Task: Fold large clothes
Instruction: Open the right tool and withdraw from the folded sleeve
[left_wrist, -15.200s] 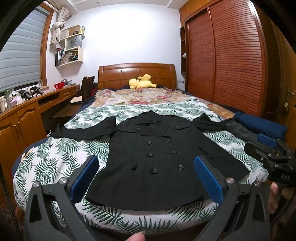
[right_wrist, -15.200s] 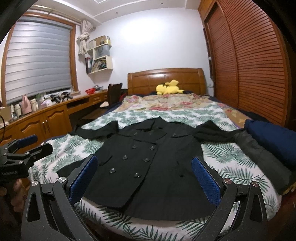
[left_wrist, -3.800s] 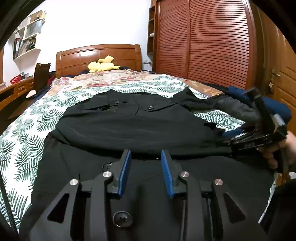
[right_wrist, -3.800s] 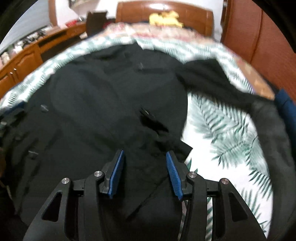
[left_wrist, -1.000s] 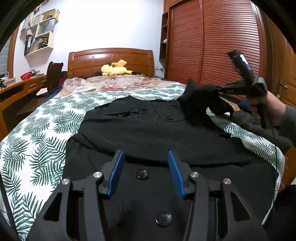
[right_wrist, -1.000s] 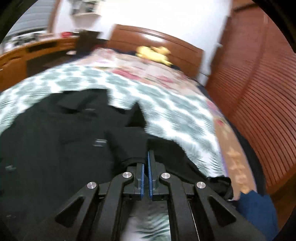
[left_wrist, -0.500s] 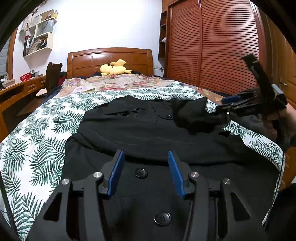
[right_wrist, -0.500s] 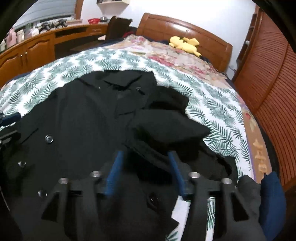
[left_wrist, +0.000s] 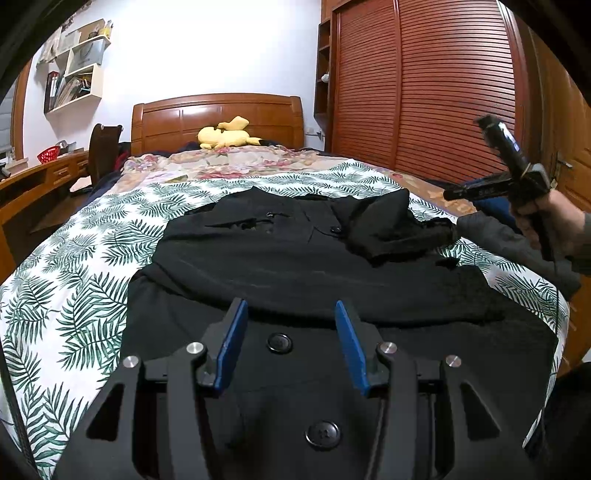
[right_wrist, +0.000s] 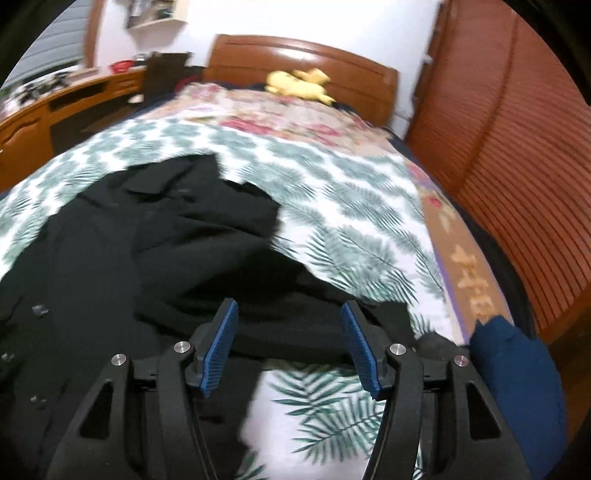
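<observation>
A black double-breasted coat (left_wrist: 295, 266) lies on the leaf-print bedspread (left_wrist: 74, 288). Its left sleeve is folded across the chest. Its right sleeve (left_wrist: 391, 229) lies bunched on the right chest. My left gripper (left_wrist: 288, 339) is open and empty, low over the coat's lower front near a button. My right gripper (right_wrist: 290, 347) is open and empty, above the coat's right edge (right_wrist: 295, 325); it also shows in the left wrist view (left_wrist: 458, 194), held up at the right.
A dark grey garment (left_wrist: 517, 251) and a navy one (right_wrist: 517, 369) lie at the bed's right edge. A yellow plush toy (left_wrist: 225, 138) sits by the headboard. A wooden wardrobe (left_wrist: 424, 92) stands to the right, a desk (left_wrist: 33, 184) to the left.
My right gripper let go of the right sleeve, which now lies on the coat's chest, then opened and drew back to the right. My left gripper has stayed in place, open.
</observation>
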